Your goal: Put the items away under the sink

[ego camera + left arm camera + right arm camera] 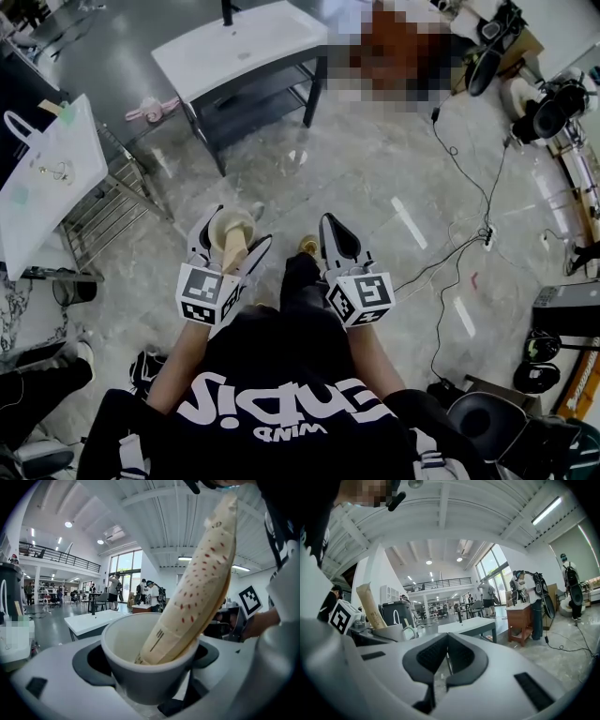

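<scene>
Standing well back from the sink (239, 47) at 12 o'clock, the person has the left gripper (234, 232) clamped on a cup (140, 677) holding a packet (197, 588), the right gripper (446, 641) closed on nothing, stowing apparently not yet begun.

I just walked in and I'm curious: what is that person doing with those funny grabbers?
A person holds a gripper in each hand. The left gripper grips a cup with a spotted packet standing in it. The right gripper is shut and empty. The sink and the shelf under it are ahead.
</scene>
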The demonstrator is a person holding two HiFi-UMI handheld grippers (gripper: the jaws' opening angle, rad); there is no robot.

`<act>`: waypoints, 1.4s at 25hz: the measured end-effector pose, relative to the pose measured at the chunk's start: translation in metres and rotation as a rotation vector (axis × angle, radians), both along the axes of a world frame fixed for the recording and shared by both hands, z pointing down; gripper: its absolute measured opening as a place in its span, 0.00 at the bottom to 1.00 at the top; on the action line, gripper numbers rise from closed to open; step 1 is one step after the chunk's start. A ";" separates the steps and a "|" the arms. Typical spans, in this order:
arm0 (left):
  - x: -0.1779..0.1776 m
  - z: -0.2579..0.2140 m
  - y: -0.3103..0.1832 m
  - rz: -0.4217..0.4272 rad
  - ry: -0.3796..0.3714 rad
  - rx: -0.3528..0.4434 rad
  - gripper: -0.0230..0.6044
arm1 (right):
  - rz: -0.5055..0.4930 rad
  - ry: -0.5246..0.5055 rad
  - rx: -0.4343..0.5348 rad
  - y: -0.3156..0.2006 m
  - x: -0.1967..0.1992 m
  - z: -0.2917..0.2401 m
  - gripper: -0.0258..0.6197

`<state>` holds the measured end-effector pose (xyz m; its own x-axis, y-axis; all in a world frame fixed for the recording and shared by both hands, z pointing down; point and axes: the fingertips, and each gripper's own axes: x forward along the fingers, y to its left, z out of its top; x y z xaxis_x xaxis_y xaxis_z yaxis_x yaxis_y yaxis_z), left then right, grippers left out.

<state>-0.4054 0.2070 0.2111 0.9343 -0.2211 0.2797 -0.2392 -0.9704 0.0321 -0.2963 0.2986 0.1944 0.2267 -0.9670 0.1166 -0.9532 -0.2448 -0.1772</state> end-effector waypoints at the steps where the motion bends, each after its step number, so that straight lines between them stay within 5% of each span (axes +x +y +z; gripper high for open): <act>1: 0.004 0.000 -0.002 0.000 0.000 -0.001 0.78 | 0.000 -0.002 -0.001 -0.003 0.003 0.001 0.07; 35: 0.107 0.001 -0.070 0.026 -0.002 -0.023 0.78 | -0.015 -0.035 0.010 -0.085 0.106 0.001 0.07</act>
<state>-0.2982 0.1375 0.2123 0.9392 -0.1900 0.2859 -0.2138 -0.9754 0.0541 -0.1904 0.2141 0.1951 0.2080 -0.9714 0.1148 -0.9501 -0.2285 -0.2123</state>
